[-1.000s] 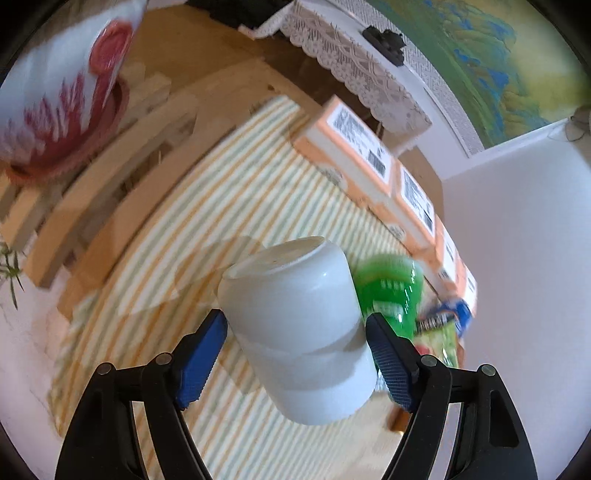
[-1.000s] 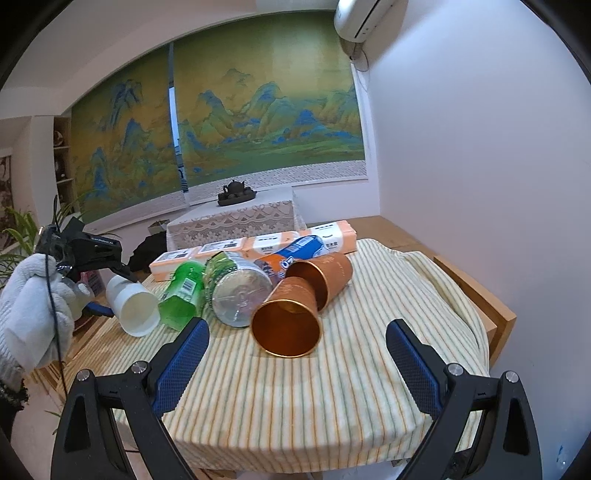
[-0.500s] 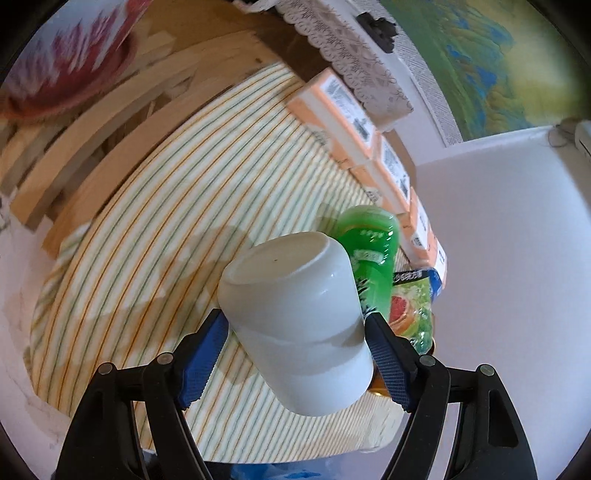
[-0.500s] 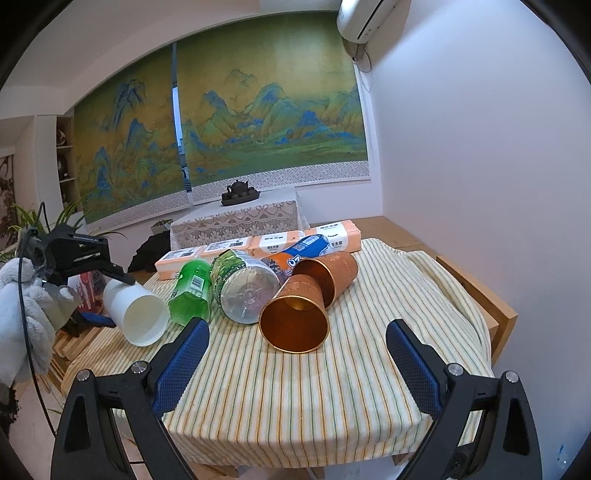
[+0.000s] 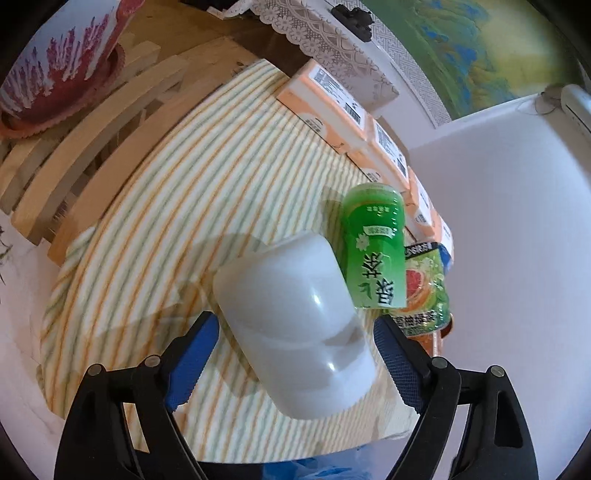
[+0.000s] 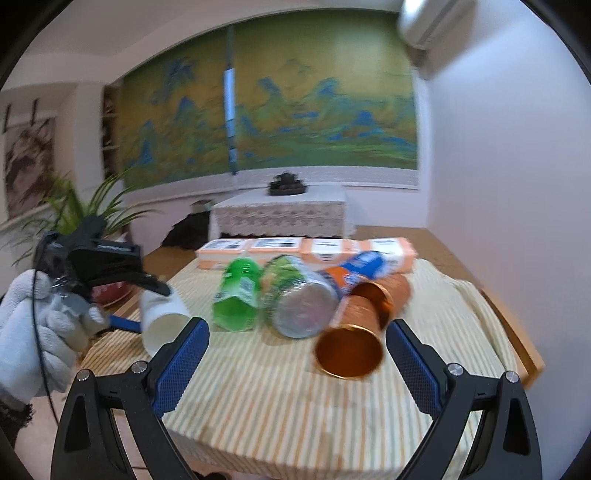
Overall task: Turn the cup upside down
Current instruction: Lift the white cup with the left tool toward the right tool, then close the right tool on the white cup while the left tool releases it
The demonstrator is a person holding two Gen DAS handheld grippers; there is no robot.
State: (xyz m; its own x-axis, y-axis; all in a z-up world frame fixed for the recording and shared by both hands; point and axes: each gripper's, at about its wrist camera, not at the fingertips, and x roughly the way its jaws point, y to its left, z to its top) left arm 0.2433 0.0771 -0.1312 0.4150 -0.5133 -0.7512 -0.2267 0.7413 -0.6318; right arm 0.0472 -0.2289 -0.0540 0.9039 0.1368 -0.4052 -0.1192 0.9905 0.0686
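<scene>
White plastic cup (image 5: pixel 295 325) is sitting gripped between the blue pads of the left gripper (image 5: pixel 295 350), tilted, base pointing away toward the striped tablecloth (image 5: pixel 166 221), rim nearest the camera, beside the green can (image 5: pixel 373 247). Right gripper (image 6: pixel 295 365) is hanging wide open and empty, well apart.

Ahead of me I see a wide landscape mural (image 6: pixel 280 122) in greens and blues filling the far wall. Below it stands a low cabinet (image 6: pixel 280 218) draped in a lace cloth, with a dark teapot (image 6: pixel 287 183) on top. The right wall (image 6: pixel 498 166) is plain white, an air conditioner (image 6: pixel 430 16) mounted high. A leafy plant (image 6: pixel 88 206) stands at left. The counter (image 6: pixel 443 251) is wooden under a striped cloth (image 6: pixel 280 398).
</scene>
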